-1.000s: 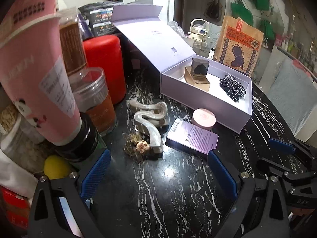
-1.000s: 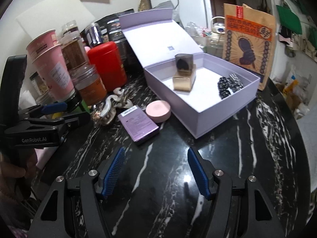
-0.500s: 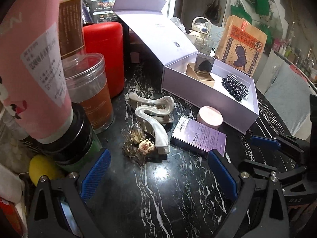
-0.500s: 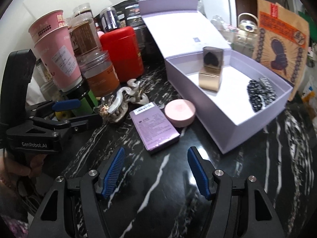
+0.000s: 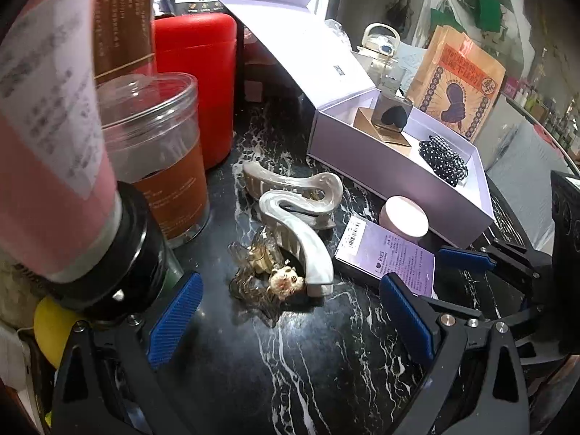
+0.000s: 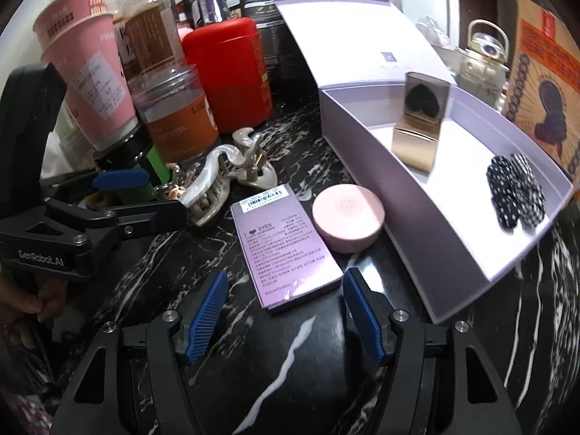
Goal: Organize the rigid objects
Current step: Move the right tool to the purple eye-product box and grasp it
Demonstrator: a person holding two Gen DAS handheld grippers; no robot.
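my right gripper (image 6: pixel 284 311), jaws apart and empty, lines up with the flat purple box (image 6: pixel 284 244), its long axis running toward the open box (image 6: pixel 366 145); my left gripper (image 5: pixel 290 322) gapes too.

Both cameras ride the hand-held grippers and look steeply down and forward along their blue fingers at the black marble table (image 5: pixel 297 373), close enough that the clutter fills each fisheye view. The left wrist view sits low by the pink cup (image 5: pixel 47 137), facing the pearly hair claws (image 5: pixel 290 217); the right wrist view stands further right, over the purple eyeshadow box (image 6: pixel 286 246). They share the open lavender gift box (image 5: pixel 362 159), the pink round compact (image 6: pixel 348 215) and the red canister (image 6: pixel 228 72), and each catches the other gripper at its edge.
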